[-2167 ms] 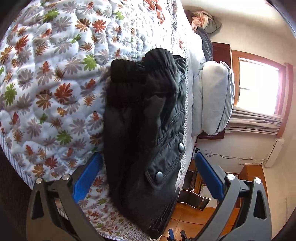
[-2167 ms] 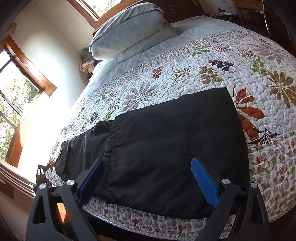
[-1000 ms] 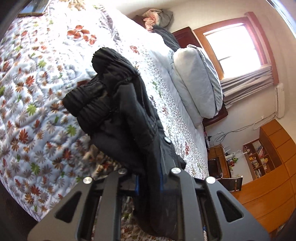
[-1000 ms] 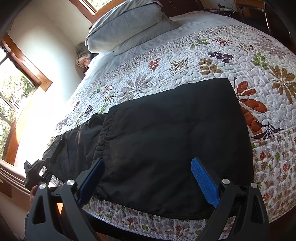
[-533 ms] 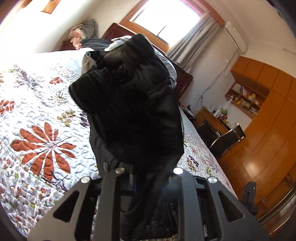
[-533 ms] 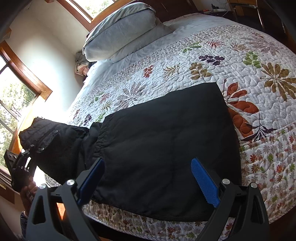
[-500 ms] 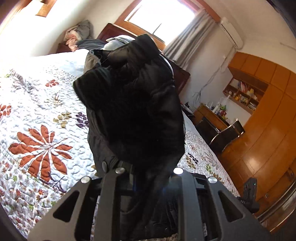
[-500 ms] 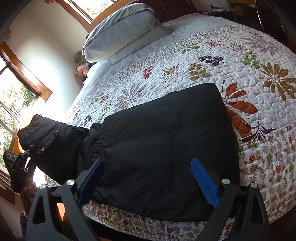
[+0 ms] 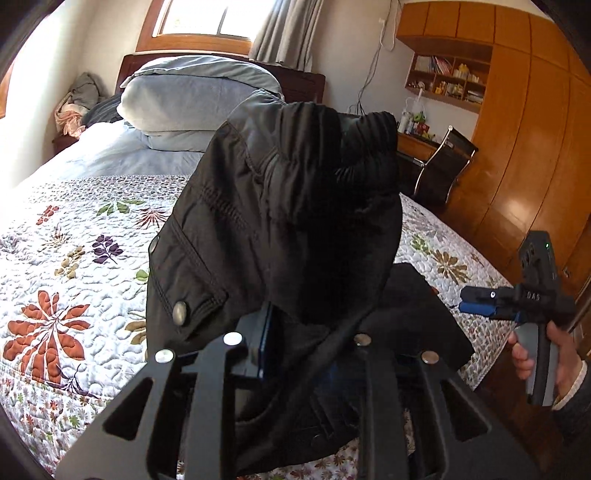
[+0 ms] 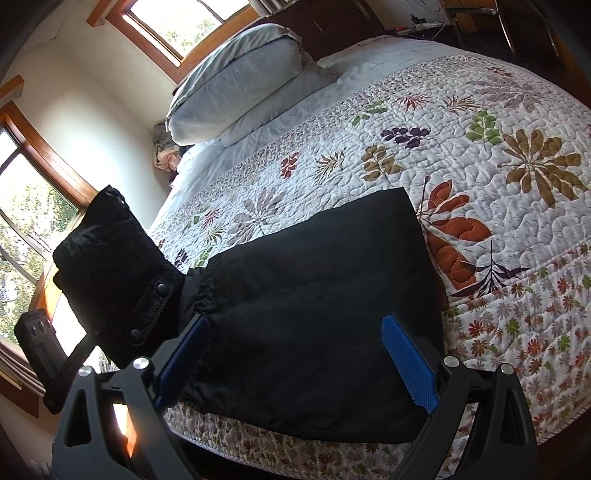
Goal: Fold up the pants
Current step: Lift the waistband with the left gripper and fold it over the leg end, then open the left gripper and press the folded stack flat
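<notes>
Lifted off the quilted bed (image 10: 480,155), the black pants' waistband end (image 9: 288,206) swings toward three o'clock for folding, left tongs (image 9: 299,339) just easing apart around it; right tongs (image 10: 295,358) gape empty.

A home bedroom: a wide bed (image 10: 480,155) under a white quilt stitched with coloured leaves, and plump grey pillows (image 9: 199,99) against a dark wooden headboard (image 9: 306,86). Orange wooden wardrobes (image 9: 524,122) and wood-framed windows (image 10: 177,29) line the walls

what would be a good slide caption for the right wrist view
Right gripper open above black pants on a floral quilt, while the left gripper lifts their waistband end.
</notes>
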